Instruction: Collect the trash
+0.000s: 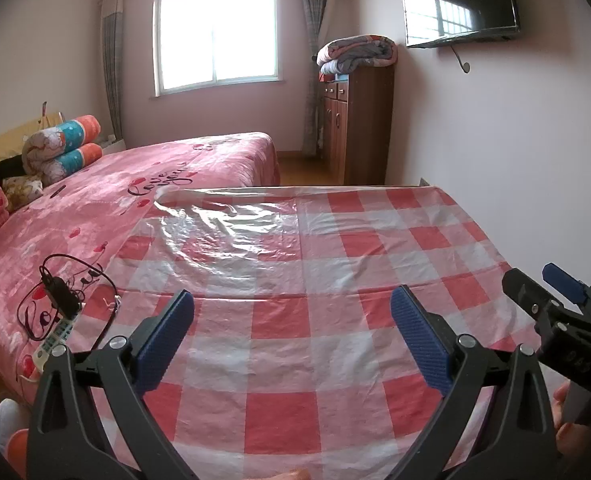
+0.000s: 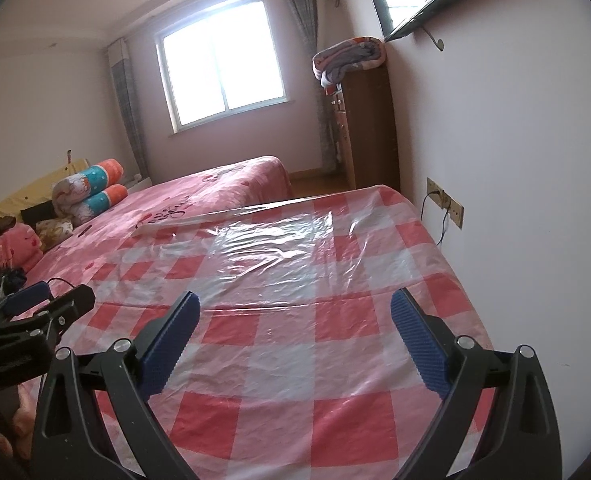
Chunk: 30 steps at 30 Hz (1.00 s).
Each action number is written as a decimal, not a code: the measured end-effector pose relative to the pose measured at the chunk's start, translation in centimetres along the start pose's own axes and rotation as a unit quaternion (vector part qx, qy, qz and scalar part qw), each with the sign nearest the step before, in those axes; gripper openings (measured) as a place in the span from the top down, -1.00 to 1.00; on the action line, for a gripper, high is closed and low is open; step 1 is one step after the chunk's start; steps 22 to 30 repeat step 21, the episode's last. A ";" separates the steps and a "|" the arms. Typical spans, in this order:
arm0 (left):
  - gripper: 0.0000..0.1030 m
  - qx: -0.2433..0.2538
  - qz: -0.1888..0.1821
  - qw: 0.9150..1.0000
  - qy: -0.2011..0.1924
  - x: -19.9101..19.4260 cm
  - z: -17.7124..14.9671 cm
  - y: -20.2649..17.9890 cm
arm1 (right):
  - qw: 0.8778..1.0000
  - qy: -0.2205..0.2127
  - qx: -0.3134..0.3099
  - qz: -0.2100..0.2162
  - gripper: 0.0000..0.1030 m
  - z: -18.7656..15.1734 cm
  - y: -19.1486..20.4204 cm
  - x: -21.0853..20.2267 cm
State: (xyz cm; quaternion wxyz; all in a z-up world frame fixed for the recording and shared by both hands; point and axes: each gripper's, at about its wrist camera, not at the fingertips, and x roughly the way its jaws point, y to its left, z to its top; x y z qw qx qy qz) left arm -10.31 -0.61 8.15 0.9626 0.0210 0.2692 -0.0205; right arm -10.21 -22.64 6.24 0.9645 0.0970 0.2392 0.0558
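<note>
A table under a red-and-white checked plastic cloth (image 1: pixel 295 264) (image 2: pixel 287 280) fills the foreground of both wrist views. No loose piece of trash shows on the cloth. My left gripper (image 1: pixel 291 304) hangs open over the near part of the cloth, with nothing between its blue pads. My right gripper (image 2: pixel 295 304) is open and empty too, level with it on the right. Each gripper appears in the other's view: the right gripper (image 1: pixel 555 296) at the right edge, the left gripper (image 2: pixel 51 304) at the left edge.
A bed with a pink cover (image 1: pixel 167 176) runs along the table's left side. A black charger with cable (image 1: pixel 61 296) and a remote (image 1: pixel 53 340) lie on it. A wooden cabinet (image 1: pixel 355 120) stands by the right wall, with a wall socket (image 2: pixel 445 202) beside the table.
</note>
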 end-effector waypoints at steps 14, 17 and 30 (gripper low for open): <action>-0.92 -0.010 -0.003 0.998 0.056 3.1 -1.6 1.1 | 0.999 0.038 0.011 0.008 -0.85 -0.5 0.0 1.5; -0.92 -0.025 -0.002 0.996 0.089 4.7 -2.4 1.8 | 0.998 0.059 0.011 0.008 -0.85 -0.8 0.2 2.3; -0.92 -0.035 -0.002 0.992 0.121 6.5 -3.3 2.3 | 0.995 0.097 -0.001 -0.006 -0.85 -1.4 0.8 3.9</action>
